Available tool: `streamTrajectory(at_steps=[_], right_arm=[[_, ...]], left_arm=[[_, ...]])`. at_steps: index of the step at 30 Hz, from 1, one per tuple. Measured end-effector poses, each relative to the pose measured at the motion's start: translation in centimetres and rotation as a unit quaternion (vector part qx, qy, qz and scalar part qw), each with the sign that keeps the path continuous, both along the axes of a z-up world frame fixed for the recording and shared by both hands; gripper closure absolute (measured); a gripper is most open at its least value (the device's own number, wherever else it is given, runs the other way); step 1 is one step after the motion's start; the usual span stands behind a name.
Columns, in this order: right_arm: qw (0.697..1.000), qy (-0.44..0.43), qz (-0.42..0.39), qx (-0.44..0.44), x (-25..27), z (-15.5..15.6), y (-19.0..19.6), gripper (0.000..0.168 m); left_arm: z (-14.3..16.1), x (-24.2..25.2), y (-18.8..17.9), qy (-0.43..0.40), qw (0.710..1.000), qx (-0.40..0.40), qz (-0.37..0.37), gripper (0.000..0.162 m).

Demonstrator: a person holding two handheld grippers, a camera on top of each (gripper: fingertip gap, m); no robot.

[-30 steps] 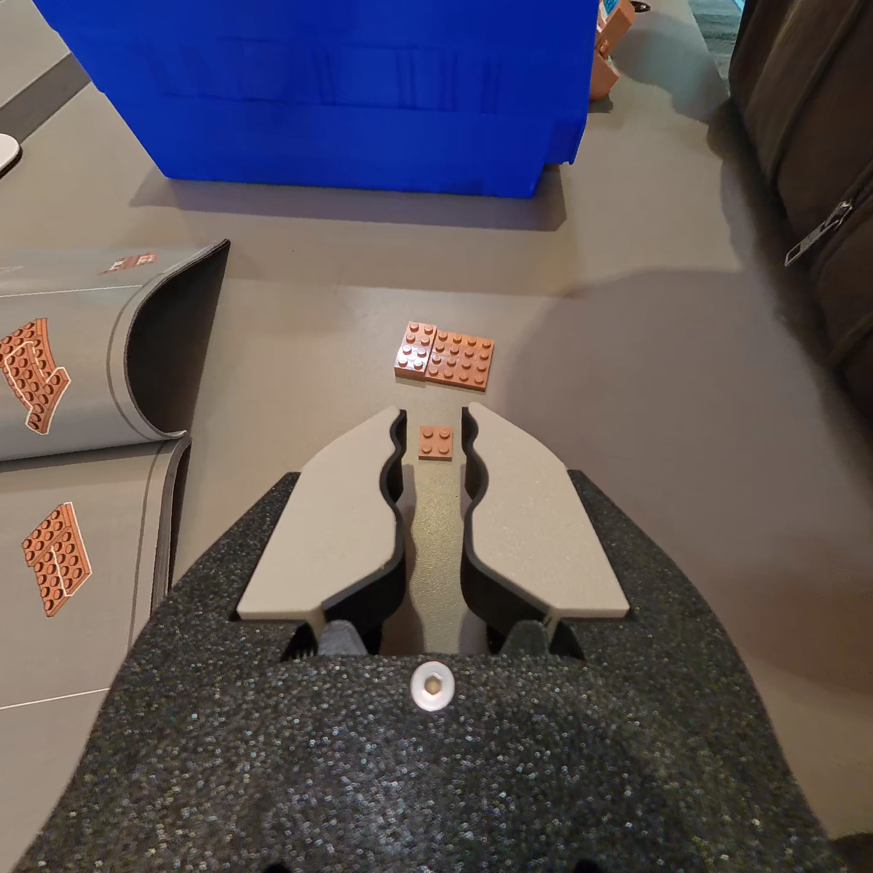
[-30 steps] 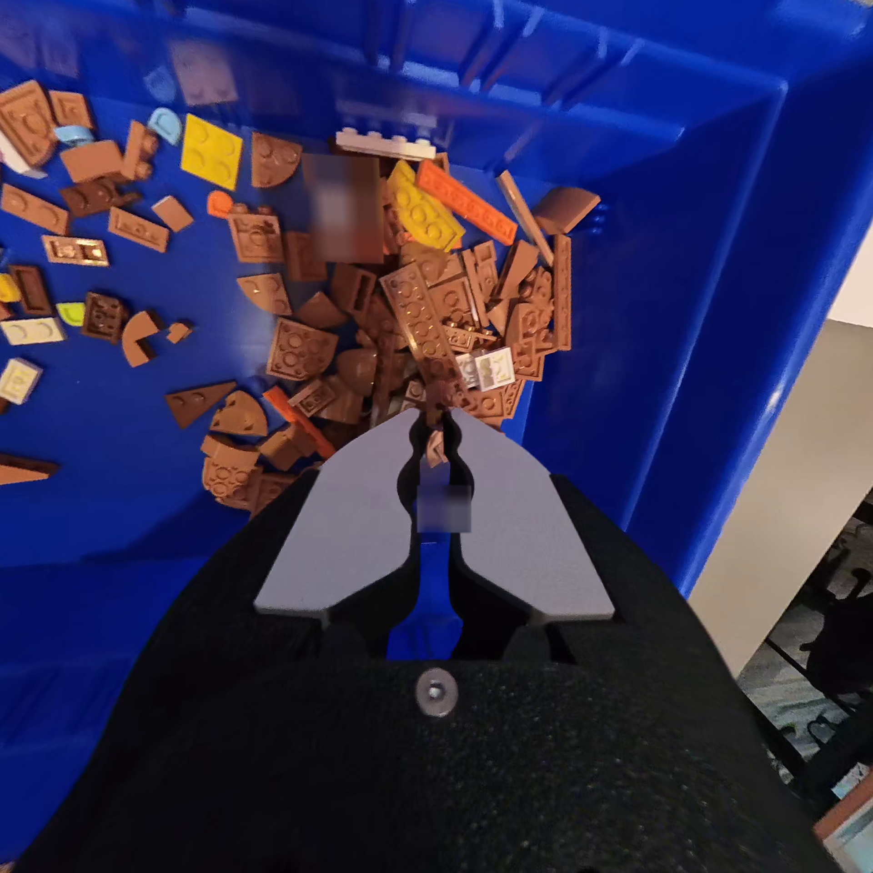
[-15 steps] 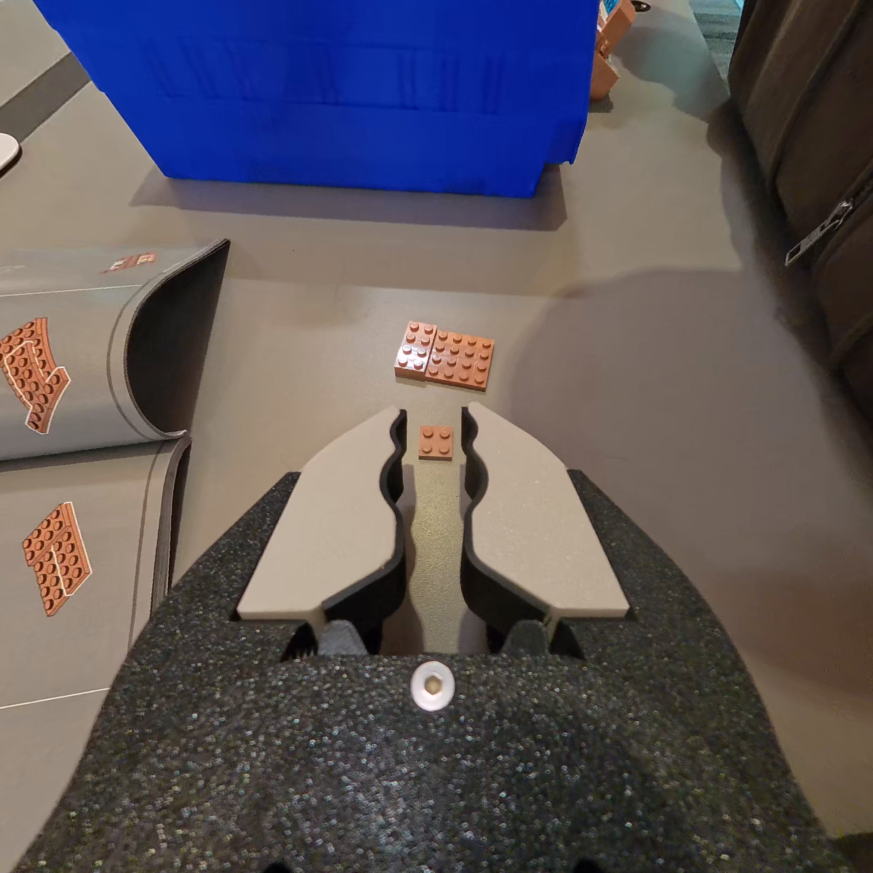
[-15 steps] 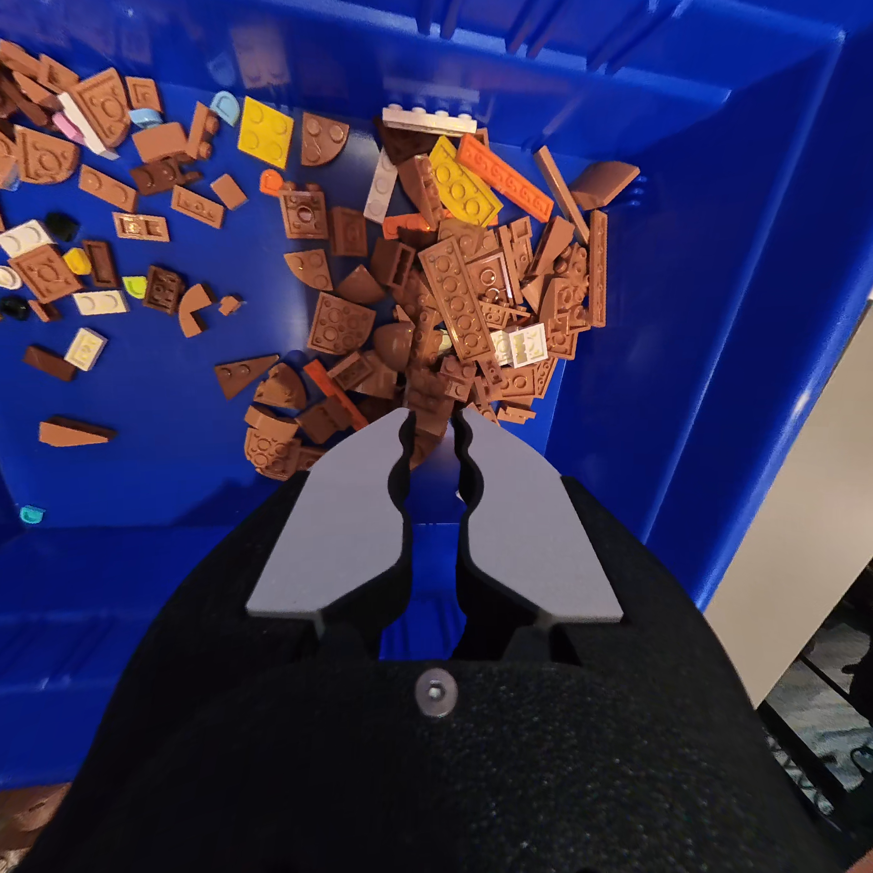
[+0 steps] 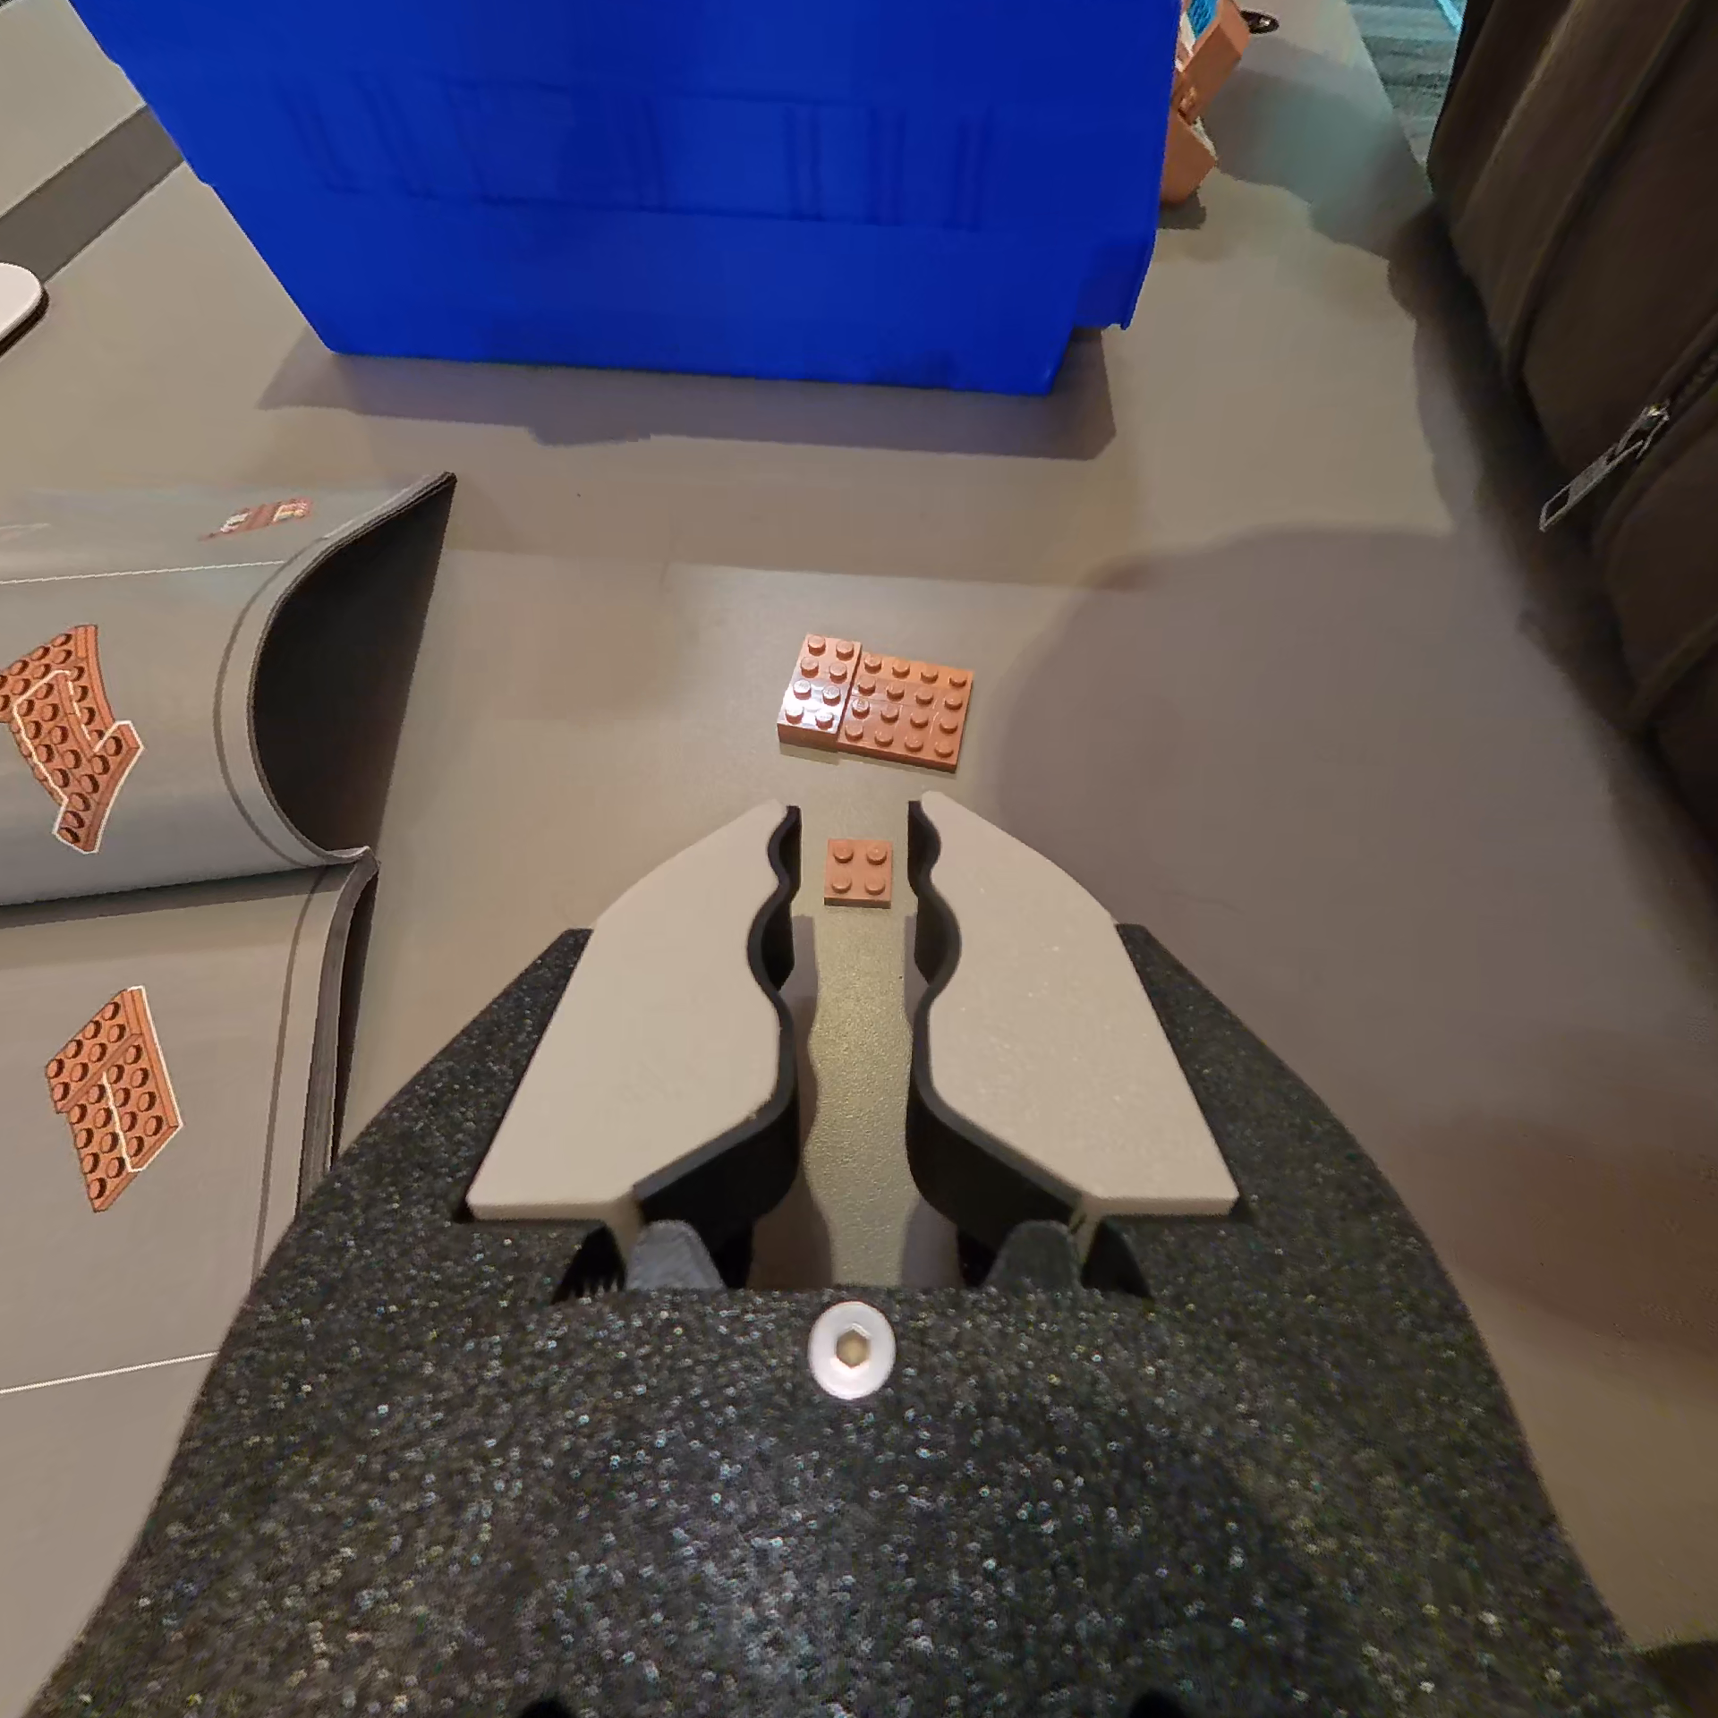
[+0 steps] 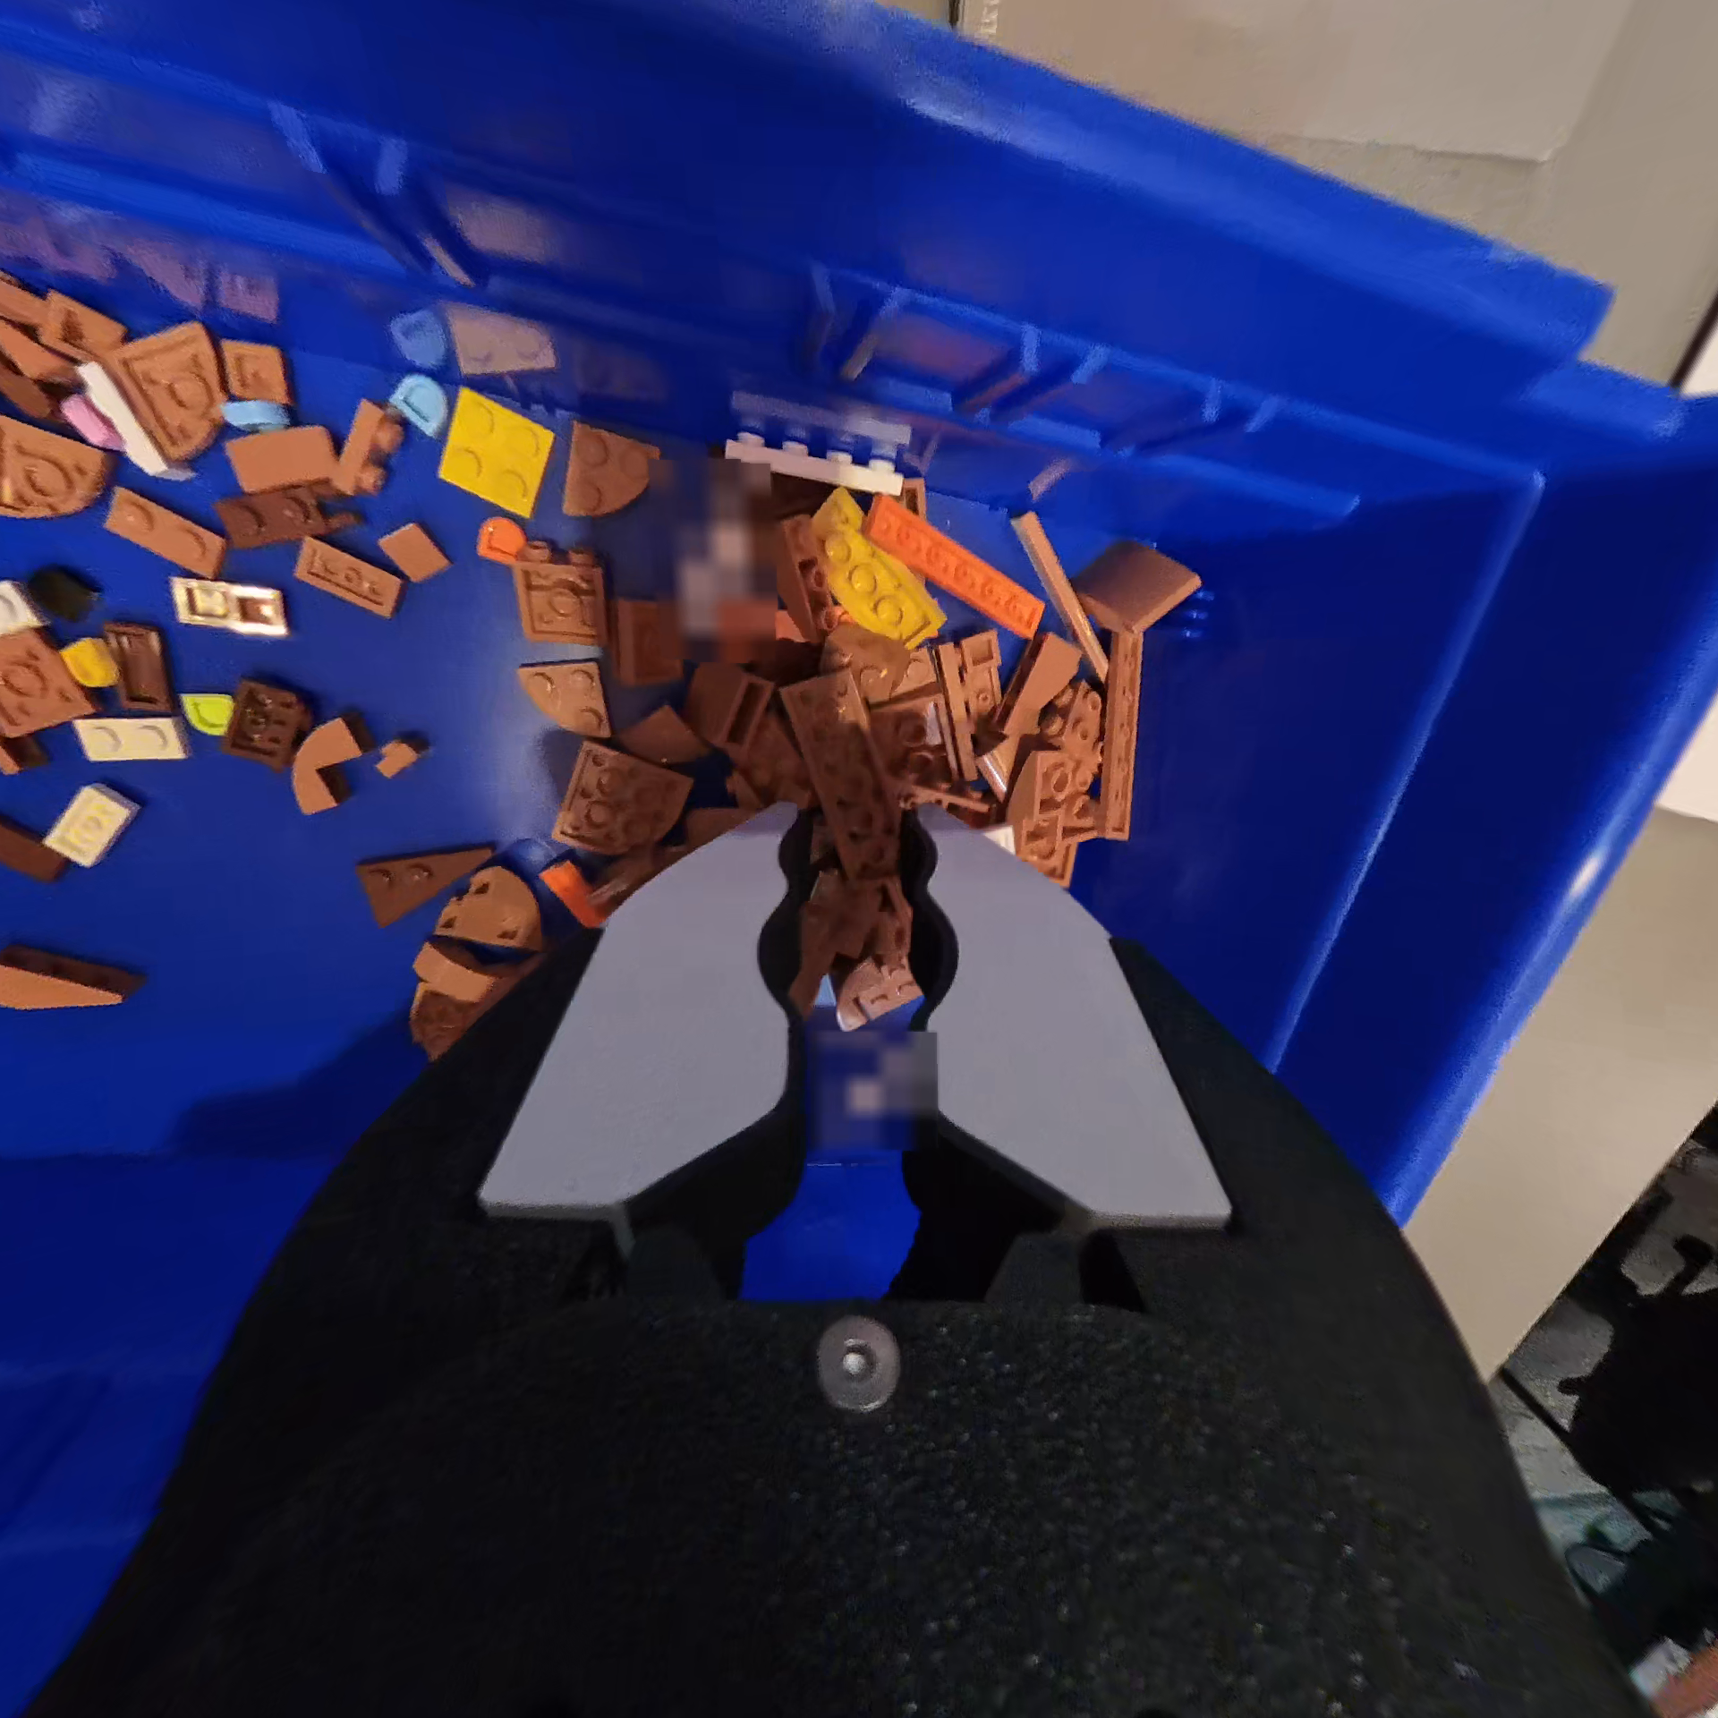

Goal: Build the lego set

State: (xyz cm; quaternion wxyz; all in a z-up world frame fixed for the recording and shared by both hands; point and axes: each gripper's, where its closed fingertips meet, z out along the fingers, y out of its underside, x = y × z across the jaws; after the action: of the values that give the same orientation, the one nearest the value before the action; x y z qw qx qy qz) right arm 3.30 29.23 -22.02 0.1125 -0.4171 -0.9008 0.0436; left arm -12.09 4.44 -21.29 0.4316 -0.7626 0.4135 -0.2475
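Note:
In the left wrist view my left gripper (image 5: 853, 813) is open and low over the grey table. A small brown 2x2 plate (image 5: 860, 871) lies flat between its fingertips, touching neither. Just beyond lie two brown plates joined side by side (image 5: 874, 702). In the right wrist view my right gripper (image 6: 855, 823) is open inside the blue bin (image 6: 1301, 651), pushed into a heap of brown pieces (image 6: 892, 744). A long brown plate (image 6: 841, 762) and smaller brown bits sit in the gap between its fingers. I cannot tell whether the fingers touch them.
The blue bin (image 5: 651, 186) stands at the back of the table. An open instruction booklet (image 5: 139, 744) lies to the left, a dark zipped bag (image 5: 1580, 372) to the right. Loose yellow, orange, white and brown pieces (image 6: 279, 604) are scattered over the bin floor. Spacing between my two grippers at the tips: around 30 centimetres.
The right gripper went from nearly shut to open, then pushed forward into the heap so that pieces now sit between its fingers. The left gripper and the plates have not moved.

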Motion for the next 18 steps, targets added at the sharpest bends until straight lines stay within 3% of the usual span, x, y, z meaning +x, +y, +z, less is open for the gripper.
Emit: streamTrajectory(at_steps=[7, 18], right_arm=[[0.999, -0.041, -0.004, 0.004, 0.1, -1.2, 0.3, 0.151], [0.997, -0.032, -0.05, 0.041, 1.9, 0.7, 3.1, 0.151]], left_arm=[[0.0, 0.0, 0.0, -0.001, 1.0, 0.001, 0.0, 0.14], [0.0, 0.1, 0.0, -0.001, 1.0, -0.001, 0.0, 0.14]])
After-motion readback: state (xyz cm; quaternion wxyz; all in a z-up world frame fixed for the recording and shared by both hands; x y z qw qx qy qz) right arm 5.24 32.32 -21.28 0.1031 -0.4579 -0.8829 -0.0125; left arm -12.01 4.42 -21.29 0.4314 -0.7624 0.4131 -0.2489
